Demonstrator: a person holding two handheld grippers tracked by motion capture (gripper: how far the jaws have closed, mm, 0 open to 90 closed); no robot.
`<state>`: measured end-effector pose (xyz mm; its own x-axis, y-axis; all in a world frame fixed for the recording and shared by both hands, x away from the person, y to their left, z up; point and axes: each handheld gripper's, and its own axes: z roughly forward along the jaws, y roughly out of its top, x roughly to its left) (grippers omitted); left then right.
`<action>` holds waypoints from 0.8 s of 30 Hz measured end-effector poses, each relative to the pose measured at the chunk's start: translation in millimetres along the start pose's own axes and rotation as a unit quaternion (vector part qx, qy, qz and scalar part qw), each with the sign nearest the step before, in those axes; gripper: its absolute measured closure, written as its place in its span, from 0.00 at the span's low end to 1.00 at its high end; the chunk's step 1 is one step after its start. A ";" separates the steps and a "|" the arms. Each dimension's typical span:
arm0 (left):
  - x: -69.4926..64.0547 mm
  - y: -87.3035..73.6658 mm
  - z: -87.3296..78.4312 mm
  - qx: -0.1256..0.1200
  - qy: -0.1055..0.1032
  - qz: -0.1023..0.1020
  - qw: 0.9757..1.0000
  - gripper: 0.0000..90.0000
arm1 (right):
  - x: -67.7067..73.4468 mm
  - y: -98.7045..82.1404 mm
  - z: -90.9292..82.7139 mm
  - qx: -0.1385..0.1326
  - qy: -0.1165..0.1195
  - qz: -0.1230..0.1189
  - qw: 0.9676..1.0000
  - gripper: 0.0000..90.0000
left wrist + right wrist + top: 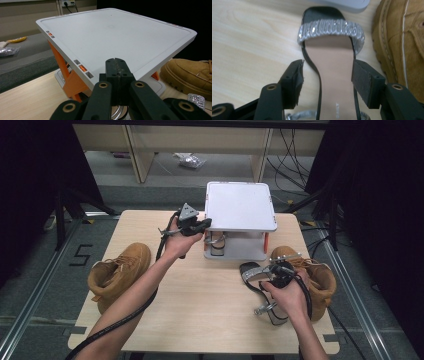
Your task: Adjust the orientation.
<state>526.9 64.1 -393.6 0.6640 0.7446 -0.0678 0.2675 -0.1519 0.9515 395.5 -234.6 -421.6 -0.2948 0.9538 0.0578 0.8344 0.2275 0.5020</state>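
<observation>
Seen from above, a black sandal (257,287) with a glittering silver strap (331,30) lay on the right half of a pale wooden table (200,310), its toe pointing toward a small white two-level rack (240,205) and its side just beside a tan boot (320,280). Over the sandal's sole hovered the right gripper (327,82), its jaws spread wide on either side of the insole with a gap on both sides, the pads gripping nothing. A second sandal (216,244) sat on the rack's lower shelf, under the white top plate. At that shelf's left front corner the left gripper (115,72) was held with its jaws pressed fully together and nothing visible between them; its own view looked across the rack's white top (112,37) and orange legs (72,80). Another tan boot (120,272) stood at the table's left edge, well apart from the rack. Both of the person's forearms reached in from the near side of the table, a black cable (125,320) trailing from the left gripper.
</observation>
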 end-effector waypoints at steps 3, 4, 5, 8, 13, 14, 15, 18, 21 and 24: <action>0.1 0.7 0.1 0.002 -0.001 -0.002 1.000 1.00 | 1.6 -1.7 -0.5 0.028 0.004 0.001 1.000 0.46; 0.1 1.0 0.3 0.003 -0.001 0.000 1.000 1.00 | 1.7 -1.6 -0.7 0.036 0.007 -0.003 0.999 0.46; 0.1 1.3 0.5 0.004 -0.001 0.000 1.000 1.00 | 1.5 -1.4 -0.6 0.038 0.008 -0.009 0.999 0.46; -0.3 1.3 0.5 0.004 0.002 0.001 1.000 1.00 | 0.5 -1.1 -0.4 0.052 0.009 -0.013 0.999 0.44; 2.1 3.7 -2.6 -0.002 0.012 -0.009 1.000 0.97 | -1.7 -4.5 -1.0 0.063 0.008 -0.011 0.998 0.44; 2.7 4.6 -4.2 -0.005 0.012 -0.012 1.000 0.97 | -2.2 -5.3 -1.2 0.066 0.008 -0.010 0.998 0.43; 3.4 6.0 -7.1 -0.010 0.012 -0.014 1.000 0.96 | -3.4 -5.9 -1.2 0.067 0.008 -0.013 0.998 0.43; 3.4 9.0 -18.0 -0.015 0.012 -0.010 1.000 0.95 | -7.5 -8.1 -2.5 0.064 0.002 -0.019 0.998 0.43; 1.4 7.8 -32.2 -0.018 0.006 -0.005 1.000 0.95 | -8.3 -9.5 -1.9 0.074 0.000 -0.003 0.997 0.41; -1.1 -0.4 -46.4 -0.018 -0.001 -0.004 1.000 0.94 | -9.5 -10.2 1.1 0.091 -0.002 -0.015 0.996 0.40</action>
<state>493.7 93.5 -379.9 0.6637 0.7442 -0.0756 0.2473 -0.1230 0.9611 390.3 -245.7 -428.3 -0.3189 0.9469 0.0420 0.8959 0.2867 0.3395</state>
